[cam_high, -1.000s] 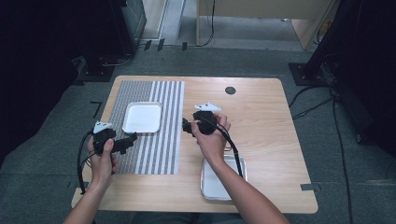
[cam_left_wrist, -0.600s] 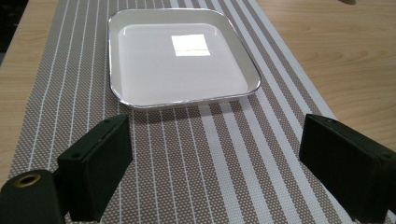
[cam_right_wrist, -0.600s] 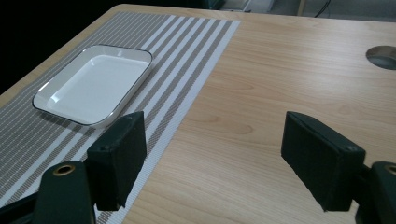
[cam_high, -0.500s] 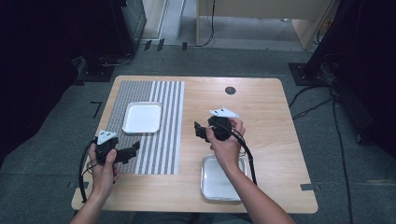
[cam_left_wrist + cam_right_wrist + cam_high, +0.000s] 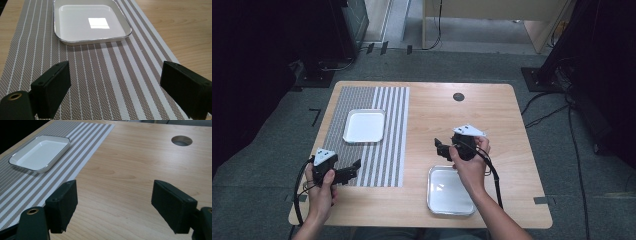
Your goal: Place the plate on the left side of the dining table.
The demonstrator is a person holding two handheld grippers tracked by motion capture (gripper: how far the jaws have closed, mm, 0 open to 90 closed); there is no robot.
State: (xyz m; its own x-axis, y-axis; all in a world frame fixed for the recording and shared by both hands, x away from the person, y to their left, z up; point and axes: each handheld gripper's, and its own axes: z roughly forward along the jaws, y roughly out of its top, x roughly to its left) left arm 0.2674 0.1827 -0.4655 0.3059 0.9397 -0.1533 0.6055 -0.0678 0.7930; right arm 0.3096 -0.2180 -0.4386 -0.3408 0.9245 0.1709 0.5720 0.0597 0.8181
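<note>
High view: nearest us, two forearms come up from the bottom edge, and we see the left hand (image 5: 321,192) wrapped around the left gripper (image 5: 353,169) low over the near left part of the wooden table (image 5: 492,115), its jaws pointing right and slightly away, over the near end of the striped mat (image 5: 389,150). A grey three-cornered plate sits on top of it and a black cable loops back beside the wrist. The right forearm reaches in diagonally across a second white tray (image 5: 447,192) that lies on bare wood near the front edge; the right hand (image 5: 469,162) grips the right gripper (image 5: 439,148) just beyond that tray's far rim, jaws pointing left toward the mat. In the left gripper view we find the jaws spread wide with nothing between them, held above the mat (image 5: 100,75), and ahead of them the square white tray (image 5: 90,21) resting flat on the stripes, empty, with a bright reflection in its middle. In the right gripper view the jaws also stand wide apart and empty over bare wood (image 5: 140,170); farther off to the left the same tray (image 5: 40,152) sits on the mat (image 5: 62,157), and at the far right we see a round hole (image 5: 181,140) in the tabletop
</note>
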